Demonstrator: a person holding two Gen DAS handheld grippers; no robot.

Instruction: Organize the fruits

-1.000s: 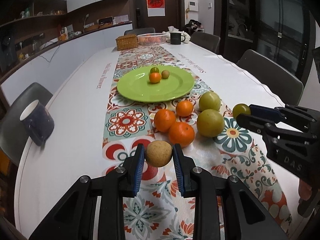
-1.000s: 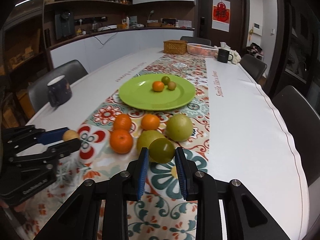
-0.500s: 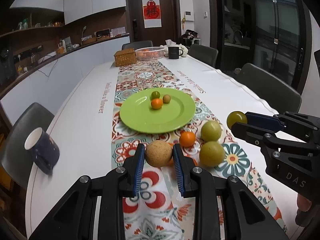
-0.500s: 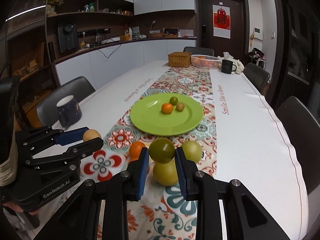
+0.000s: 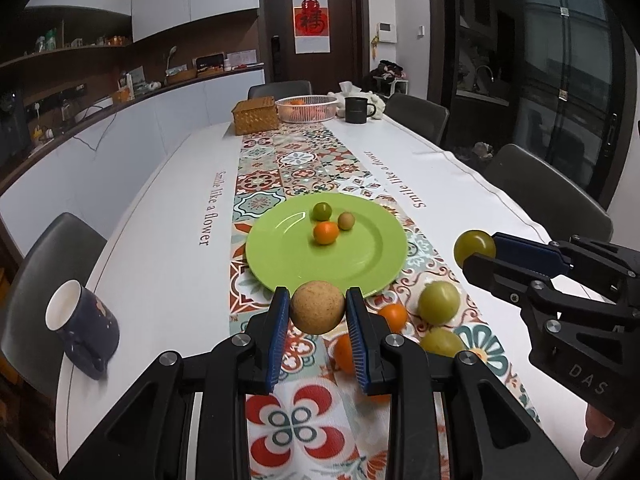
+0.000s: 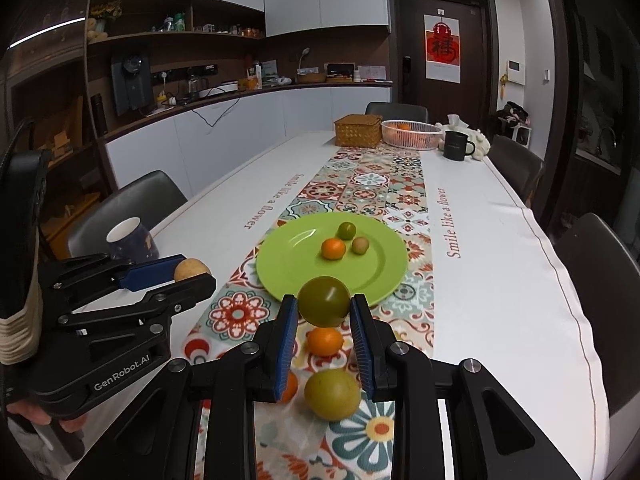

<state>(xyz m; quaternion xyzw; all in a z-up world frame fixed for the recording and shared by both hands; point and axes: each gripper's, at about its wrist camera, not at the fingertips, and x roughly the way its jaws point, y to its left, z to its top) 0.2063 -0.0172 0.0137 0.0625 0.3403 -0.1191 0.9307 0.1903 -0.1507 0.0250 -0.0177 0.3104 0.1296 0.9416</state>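
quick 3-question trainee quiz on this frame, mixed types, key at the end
1. True or false: both grippers hold a fruit.
2. How many fruits lie on the green plate?
3. Which gripper holds the tan fruit: A) left, B) right?

Key
1. True: the left gripper is shut on the tan fruit, the right gripper on a green fruit.
2. Three: one small green fruit, one orange, one small tan fruit.
3. A.
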